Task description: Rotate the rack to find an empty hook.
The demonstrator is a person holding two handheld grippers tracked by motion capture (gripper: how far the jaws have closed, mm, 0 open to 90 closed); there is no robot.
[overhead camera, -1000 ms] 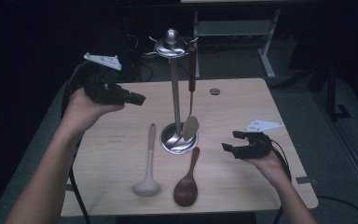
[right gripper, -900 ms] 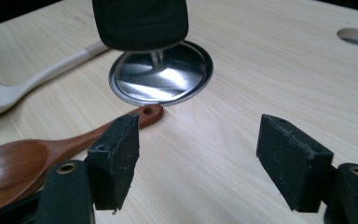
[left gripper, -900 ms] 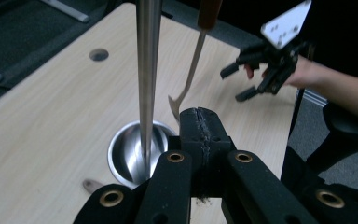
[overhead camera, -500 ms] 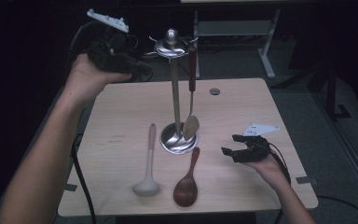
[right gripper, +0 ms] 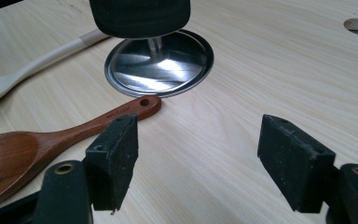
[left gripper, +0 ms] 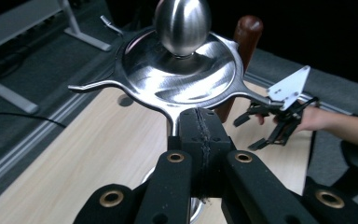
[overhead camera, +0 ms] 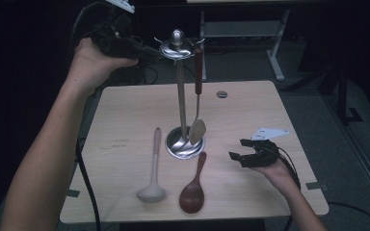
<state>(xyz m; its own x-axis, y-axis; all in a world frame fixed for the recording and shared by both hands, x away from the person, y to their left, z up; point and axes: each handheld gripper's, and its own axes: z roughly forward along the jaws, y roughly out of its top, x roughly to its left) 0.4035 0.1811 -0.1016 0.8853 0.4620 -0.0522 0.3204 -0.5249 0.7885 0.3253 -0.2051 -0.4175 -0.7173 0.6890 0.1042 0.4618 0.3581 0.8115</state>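
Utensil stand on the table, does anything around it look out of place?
Yes. Only one utensil hangs from the stand. The pale ladle and the brown wooden spoon lie flat on the table by its base, off their hooks. Nothing looks spilled or damaged.

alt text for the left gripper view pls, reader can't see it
The left gripper, jaws shut together, sits at the rim of a steel utensil stand's top disc, under its egg-shaped knob. Behind the disc a dark wooden handle shows; farther off, the right gripper hovers open over the wooden table.

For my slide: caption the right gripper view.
Open right hand-held gripper above the table, facing a brown wooden spoon and the rack's steel base.
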